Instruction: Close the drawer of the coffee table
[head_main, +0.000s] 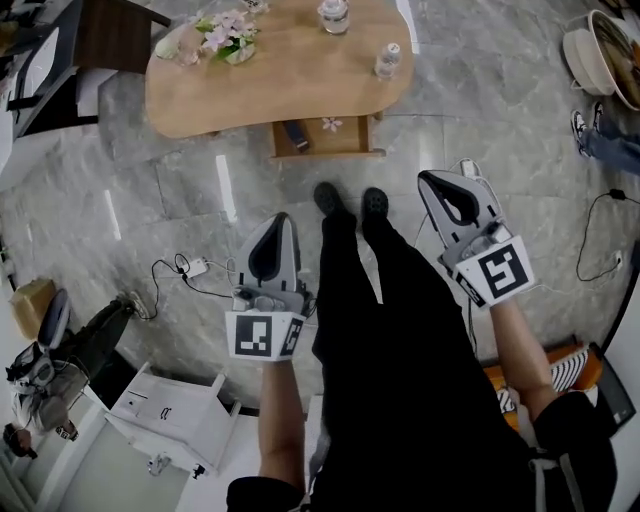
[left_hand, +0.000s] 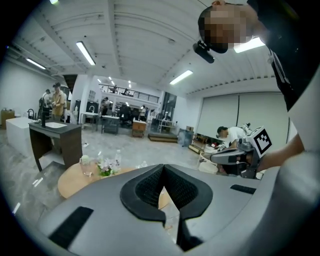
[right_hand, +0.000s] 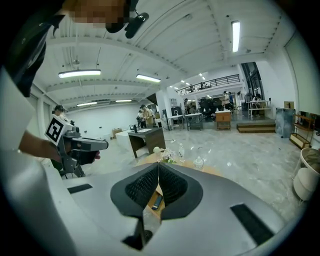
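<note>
One coffee table (head_main: 200, 100) stands here, with one open drawer (head_main: 355, 138). The drawer holds two things: one dark flat bar (head_main: 296, 135) and one small flower (head_main: 331, 124). The tabletop carries one bunch of flowers (head_main: 225, 35), two clear bottles (head_main: 334, 15) (head_main: 388, 60) and what looks like one glass (head_main: 165, 47). Two grippers show, the left gripper (head_main: 283, 218) and the right gripper (head_main: 430, 178), and two black shoes (head_main: 327, 197) (head_main: 374, 202). Around them are one white cabinet (head_main: 170, 405) and one dark desk (head_main: 110, 35).

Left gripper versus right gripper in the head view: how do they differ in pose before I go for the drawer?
The left gripper points almost straight up the picture toward the coffee table, while the right gripper leans up and to the left. The right gripper's tip reaches higher in the picture than the left gripper's. Both are shut and empty, and neither touches the open drawer.
</note>
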